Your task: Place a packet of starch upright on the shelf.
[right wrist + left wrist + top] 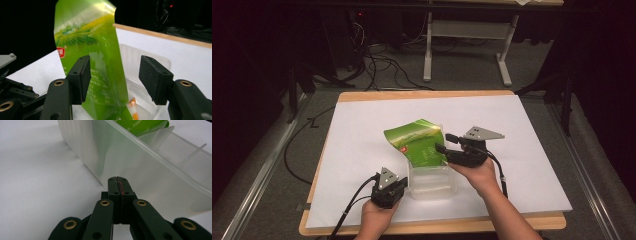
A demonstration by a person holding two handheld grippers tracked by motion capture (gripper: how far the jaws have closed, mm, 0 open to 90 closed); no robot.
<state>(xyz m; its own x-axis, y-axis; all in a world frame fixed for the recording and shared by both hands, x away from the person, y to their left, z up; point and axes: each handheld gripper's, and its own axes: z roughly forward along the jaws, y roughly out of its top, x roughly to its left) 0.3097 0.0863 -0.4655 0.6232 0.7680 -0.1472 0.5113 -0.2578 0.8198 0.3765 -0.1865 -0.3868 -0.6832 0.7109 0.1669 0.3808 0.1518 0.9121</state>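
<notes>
The left gripper (pixel 396 186) rests clenched on nothing beside the clear plastic container (pixel 432 182); a green pouch (pixel 418 141) stands inside it, apparently leaning; the right gripper (pixel 113 80) is released, jaws astride the pouch.

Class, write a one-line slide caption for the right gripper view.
Open right gripper straddles a glossy green foil pouch standing in a clear plastic tub.

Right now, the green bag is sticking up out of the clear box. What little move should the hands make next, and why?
Probably draw the right gripper back a little. Its jaws stand open on either side of the green bag, so it isn't gripping it, and the bag's lower end already sits inside the clear box. The left gripper, shut, is close against the box's near wall and may be steadying it.
</notes>
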